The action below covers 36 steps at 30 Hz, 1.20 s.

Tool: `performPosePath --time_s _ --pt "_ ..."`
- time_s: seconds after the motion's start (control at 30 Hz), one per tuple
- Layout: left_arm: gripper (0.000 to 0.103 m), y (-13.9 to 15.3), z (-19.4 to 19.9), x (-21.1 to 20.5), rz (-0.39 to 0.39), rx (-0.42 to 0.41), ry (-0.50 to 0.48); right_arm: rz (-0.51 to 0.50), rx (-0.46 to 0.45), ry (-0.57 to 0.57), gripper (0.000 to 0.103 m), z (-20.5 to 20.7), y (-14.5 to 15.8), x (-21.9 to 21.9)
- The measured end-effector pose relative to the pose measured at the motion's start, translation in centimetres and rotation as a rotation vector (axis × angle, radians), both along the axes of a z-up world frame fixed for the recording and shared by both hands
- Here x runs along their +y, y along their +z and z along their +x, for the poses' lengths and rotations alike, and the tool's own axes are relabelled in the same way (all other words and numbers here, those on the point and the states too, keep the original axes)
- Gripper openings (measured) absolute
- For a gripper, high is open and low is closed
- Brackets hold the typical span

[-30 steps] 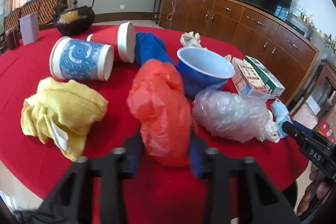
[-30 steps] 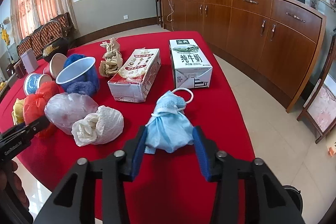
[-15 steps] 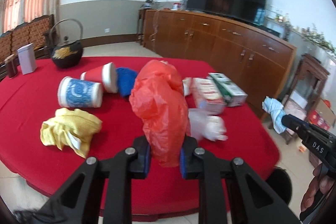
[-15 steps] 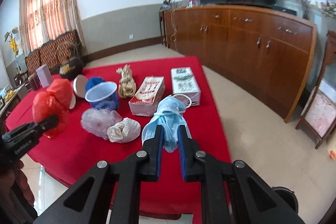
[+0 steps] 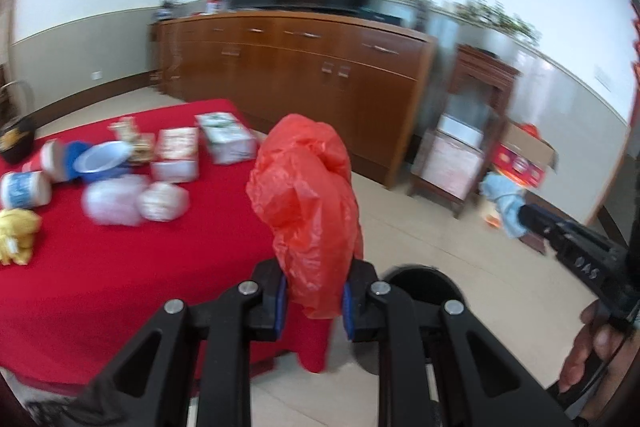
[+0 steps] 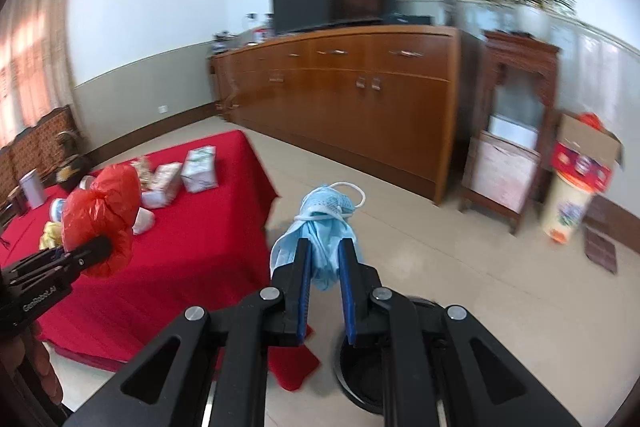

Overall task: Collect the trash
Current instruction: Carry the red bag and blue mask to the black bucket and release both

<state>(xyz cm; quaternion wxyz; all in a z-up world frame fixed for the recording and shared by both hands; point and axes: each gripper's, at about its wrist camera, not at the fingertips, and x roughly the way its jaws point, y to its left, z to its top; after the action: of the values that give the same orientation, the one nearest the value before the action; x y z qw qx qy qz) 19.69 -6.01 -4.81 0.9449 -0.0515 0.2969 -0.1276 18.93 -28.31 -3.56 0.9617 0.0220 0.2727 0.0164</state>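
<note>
We hold both loads clear of the table, over the floor. The left gripper (image 5: 313,301) pinches the red plastic bag (image 5: 306,211) low on its body; the right gripper (image 6: 323,289) is clamped on the bundled blue face mask (image 6: 322,227). The dark round bin (image 6: 362,375) sits directly beneath both, partly hidden. For a clean drop we centre each load over the bin mouth, lower it, then release one side at a time. Beyond, on the red table (image 5: 120,267), cartons, cups and wads remain for collection.
</note>
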Motion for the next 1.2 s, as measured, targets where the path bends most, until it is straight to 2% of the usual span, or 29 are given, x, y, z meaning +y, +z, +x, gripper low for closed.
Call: performPosePath --time_s 0.2,0.43,0.57,0.97,1.1,1.13,1.2 --pt "0.022 -1.7 -0.7 -7.5 0.027 0.042 -0.142 0.030 0.048 -0.077 0.015 -2.6 -2.8 -6.1" --pt "0.022 -4.5 -0.4 -13.4 0.081 0.109 -0.227 0.069 0.131 -0.094 0.015 -2.8 -6.9 -10.7" --pt "0.022 -6.7 0.4 -15.2 0.102 0.158 -0.245 0.069 0.180 -0.070 0.015 -1.7 -9.6 -11.7" --pt "0.023 -13.4 4.4 -18.7 0.147 0.316 -0.290 0.075 0.370 -0.029 0.015 5.4 -19.3 -13.9" --pt "0.025 -14.7 5.5 -19.0 0.133 0.353 -0.286 0.103 0.424 -0.008 0.015 7.2 -21.2 -14.9" --pt "0.027 -15.0 5.6 -19.2 0.131 0.348 -0.288 0.107 0.431 -0.004 0.015 7.5 -21.5 -14.8" --pt "0.039 -15.5 6.0 -19.3 0.124 0.362 -0.299 0.120 0.461 0.029 0.016 8.5 -22.3 -14.9"
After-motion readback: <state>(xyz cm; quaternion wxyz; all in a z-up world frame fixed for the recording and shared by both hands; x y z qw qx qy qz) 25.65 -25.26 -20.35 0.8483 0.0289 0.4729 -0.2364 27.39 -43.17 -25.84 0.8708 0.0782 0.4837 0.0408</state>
